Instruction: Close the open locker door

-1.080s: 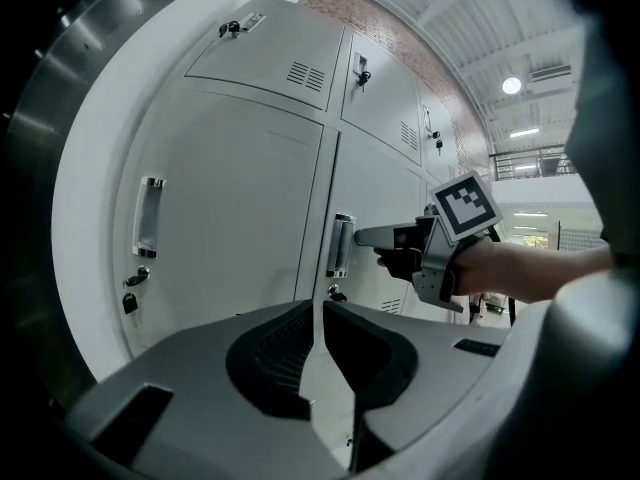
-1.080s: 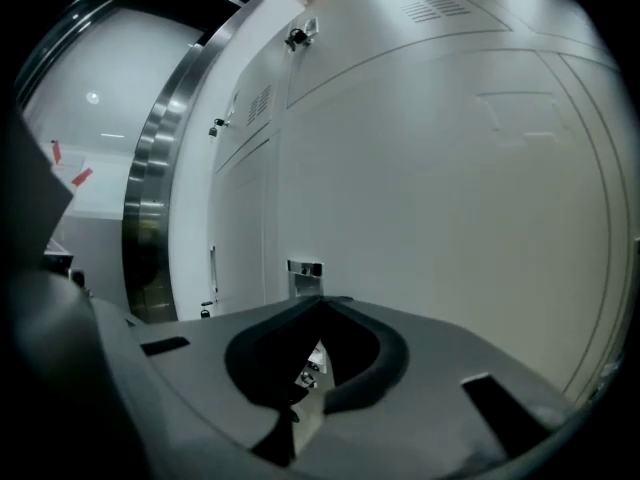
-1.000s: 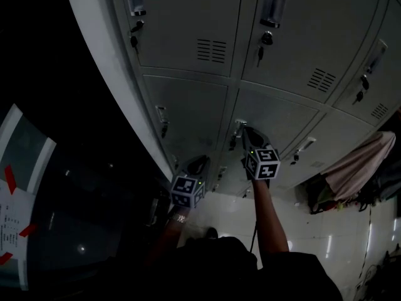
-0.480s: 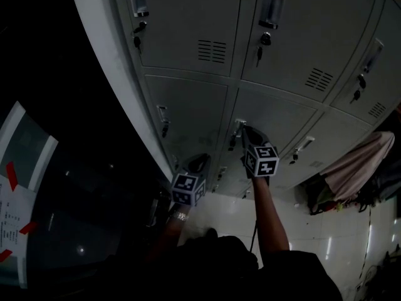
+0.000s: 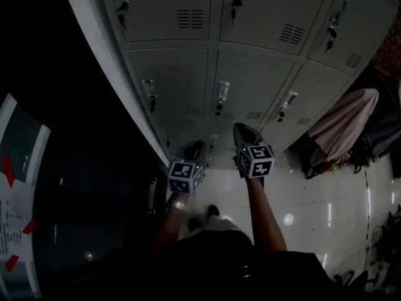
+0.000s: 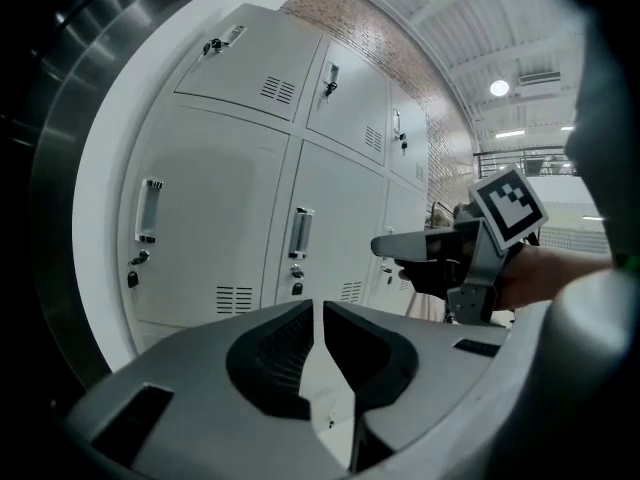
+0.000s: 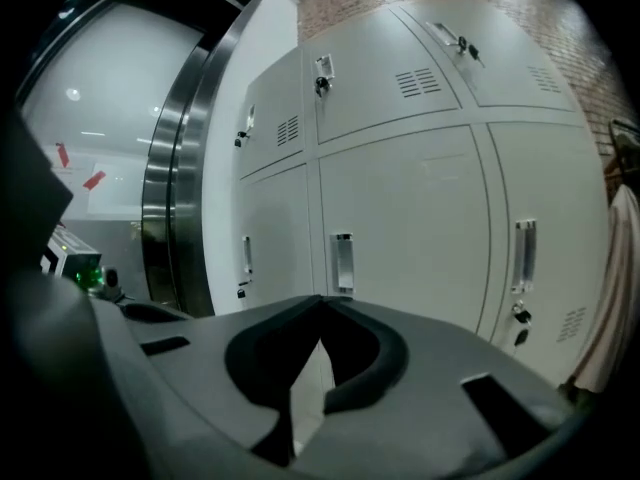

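All the doors of the grey locker bank [image 5: 169, 86] that I can see lie flush and closed, in every view. The middle door [image 5: 250, 80] with its handle [image 5: 222, 93] stands just beyond my right gripper [image 5: 241, 130], which is shut, empty and clear of it. My left gripper [image 5: 193, 150] hangs lower left, also shut on nothing. In the left gripper view its jaws [image 6: 318, 306] point at the lockers [image 6: 220, 198], with the right gripper [image 6: 385, 245] off to the right. In the right gripper view the tips [image 7: 322, 300] meet below a handle [image 7: 342, 261].
A pinkish cloth [image 5: 344, 127] hangs over clutter at the right of the lockers. A steel-framed dark doorway [image 7: 180, 188] borders the lockers on the left. White floor tiles [image 5: 313, 205] lie below, with the person's feet [image 5: 200, 218]. A paper with red tape [image 5: 12, 212] is far left.
The right gripper has drawn back from the middle locker's handle. Both grippers sit farther from the lockers, and the head view has tilted down toward the floor.
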Available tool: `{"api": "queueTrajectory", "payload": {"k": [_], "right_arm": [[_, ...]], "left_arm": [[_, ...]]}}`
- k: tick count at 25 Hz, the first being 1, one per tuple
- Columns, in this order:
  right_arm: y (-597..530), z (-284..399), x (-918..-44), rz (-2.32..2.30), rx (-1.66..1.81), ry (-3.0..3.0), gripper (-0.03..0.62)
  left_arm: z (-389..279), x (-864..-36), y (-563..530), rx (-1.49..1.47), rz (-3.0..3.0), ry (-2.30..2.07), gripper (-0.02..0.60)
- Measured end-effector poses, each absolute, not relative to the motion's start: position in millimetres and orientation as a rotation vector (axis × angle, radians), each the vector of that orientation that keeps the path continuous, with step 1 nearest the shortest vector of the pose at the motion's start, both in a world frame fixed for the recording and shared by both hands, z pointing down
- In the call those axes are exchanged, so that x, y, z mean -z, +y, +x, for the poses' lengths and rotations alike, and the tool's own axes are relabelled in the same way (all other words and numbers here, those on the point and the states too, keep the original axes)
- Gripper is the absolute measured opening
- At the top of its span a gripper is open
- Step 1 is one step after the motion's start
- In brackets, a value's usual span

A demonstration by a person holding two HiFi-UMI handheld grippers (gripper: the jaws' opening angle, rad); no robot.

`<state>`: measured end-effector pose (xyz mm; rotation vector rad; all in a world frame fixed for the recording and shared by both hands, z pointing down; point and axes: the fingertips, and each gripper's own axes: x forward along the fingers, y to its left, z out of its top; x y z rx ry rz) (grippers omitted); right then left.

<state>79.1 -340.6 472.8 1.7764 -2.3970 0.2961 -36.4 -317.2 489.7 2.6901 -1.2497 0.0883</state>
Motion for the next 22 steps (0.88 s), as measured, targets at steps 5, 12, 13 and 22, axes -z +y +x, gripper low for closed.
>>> {"api": "queueTrajectory", "payload": {"k": [5, 12, 13, 22], "right_arm": [[-268, 66, -488, 1.762, -0.298, -2.405, 0.005], [-184, 77, -493, 1.784, -0.329, -2.451, 0.006], [-172, 78, -494, 1.775, -0.339, -2.459, 0.006], [-112, 64, -505, 1.685, -0.367, -2.488, 0.06]], "left_arm": [[-16, -491, -269, -0.095, 2.711, -1.209, 0.035], [16, -479, -194, -0.098, 2.724, -1.225, 0.035], [19, -478, -184, -0.098, 2.722, -1.235, 0.035], [42, -484, -131, -0.113, 2.723, -1.21, 0.035]]}}
